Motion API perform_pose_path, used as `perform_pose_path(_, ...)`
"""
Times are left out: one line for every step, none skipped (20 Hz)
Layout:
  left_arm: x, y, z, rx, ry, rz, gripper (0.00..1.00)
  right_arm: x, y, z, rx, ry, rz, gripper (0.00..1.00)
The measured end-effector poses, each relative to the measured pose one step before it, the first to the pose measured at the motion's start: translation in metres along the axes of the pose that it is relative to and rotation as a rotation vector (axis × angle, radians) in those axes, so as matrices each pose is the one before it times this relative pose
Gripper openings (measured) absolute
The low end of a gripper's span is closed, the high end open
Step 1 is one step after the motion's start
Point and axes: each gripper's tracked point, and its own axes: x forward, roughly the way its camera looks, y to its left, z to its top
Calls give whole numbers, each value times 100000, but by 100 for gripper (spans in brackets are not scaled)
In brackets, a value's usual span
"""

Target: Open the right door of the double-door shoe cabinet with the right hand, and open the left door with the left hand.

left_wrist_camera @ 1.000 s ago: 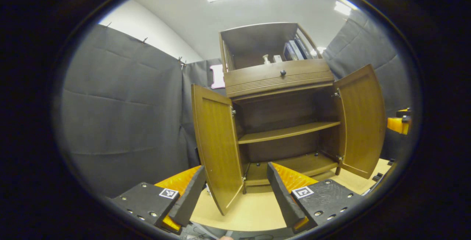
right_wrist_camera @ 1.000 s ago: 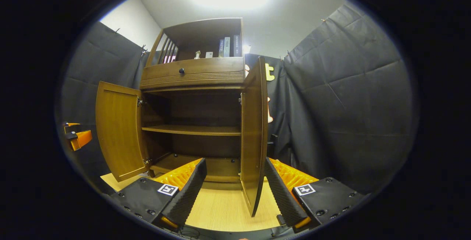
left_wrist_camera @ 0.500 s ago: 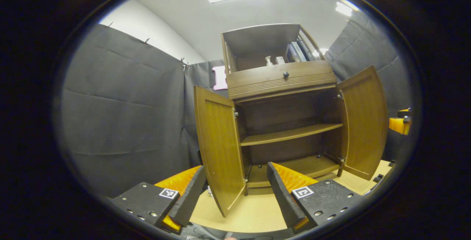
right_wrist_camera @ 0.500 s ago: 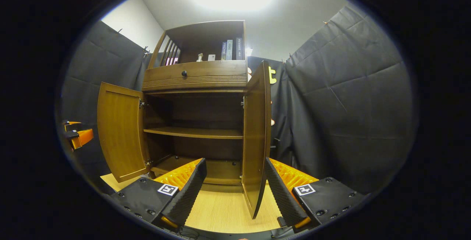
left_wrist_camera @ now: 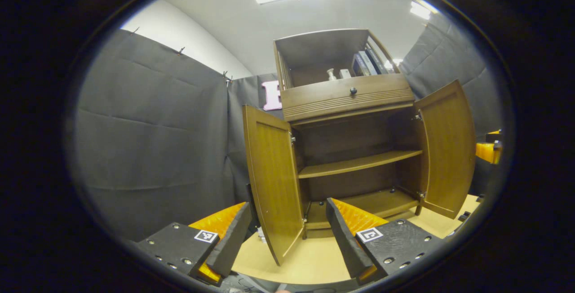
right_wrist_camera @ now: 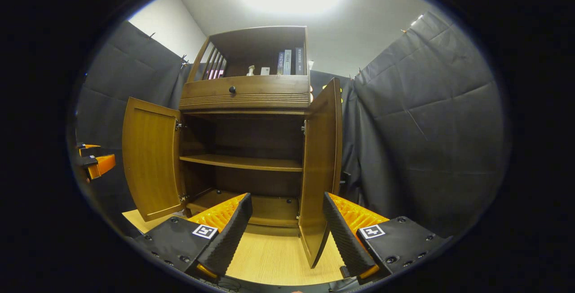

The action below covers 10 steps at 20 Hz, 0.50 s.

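The wooden shoe cabinet (left_wrist_camera: pixel 348 99) stands on a light floor with both lower doors swung open. In the left gripper view the left door (left_wrist_camera: pixel 274 180) hangs edge-on, its lower corner in the gap of my left gripper (left_wrist_camera: pixel 287 239), which is open and not pressing on it. In the right gripper view the right door (right_wrist_camera: pixel 320 171) reaches down between the fingers of my right gripper (right_wrist_camera: pixel 285 234), also open. The left door (right_wrist_camera: pixel 150 158) and part of the left gripper (right_wrist_camera: pixel 96 165) show at that view's left. The right door (left_wrist_camera: pixel 447 149) and the right gripper (left_wrist_camera: pixel 487 151) show at the left gripper view's right.
Inside, one bare shelf (right_wrist_camera: pixel 242 162) crosses the cabinet. Above the doors sits a drawer with a dark knob (right_wrist_camera: pixel 232 89). The top compartment holds books (right_wrist_camera: pixel 291 61) and small items. Black cloth walls (right_wrist_camera: pixel 417 126) close in on both sides.
The cabinet has drifted rightward in both views and looks slightly farther off. The right door now shows more of its inner face. Both grippers stay open.
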Motion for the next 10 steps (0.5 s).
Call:
perform_pose_path(-66, 86, 25, -254, -133, 173, 96, -12, 42, 88, -242, -264, 34, 99)
perform_pose_path(89, 70, -42, -274, -8, 105, 96, -61, 28, 158, -295, -460, -73, 100)
perform_pose_path(56, 36, 49, -160, 22, 93, 96, 7, 176, 58, -247, -270, 121, 100)
perform_pose_path(13, 32, 30, -42, 8, 98, 96, 10, 123, 91, -218, -44, 167, 100)
perform_pose_path(72, -34, -131, 63, 113, -68, 96, -7, 34, -68, -240, 89, 209, 99)
perform_pose_path(56, 26, -62, 73, 156, -54, 96, 25, 4, -18, -272, 154, 171, 97)
perform_pose_path(90, -57, 70, 121, 34, 26, 96, 5, -36, -36, -311, 124, 130, 99)
perform_pose_path(23, -1, 69, 166, -60, 142, 96, 22, -8, 13, -249, 76, 66, 99)
perform_pose_path(25, 51, -32, 54, -196, 37, 96, -19, -25, -52, -5, 92, -69, 99)
perform_pose_path(7, 27, 5, -5, 11, -201, 96, 32, 5, 32, 186, -117, -87, 100)
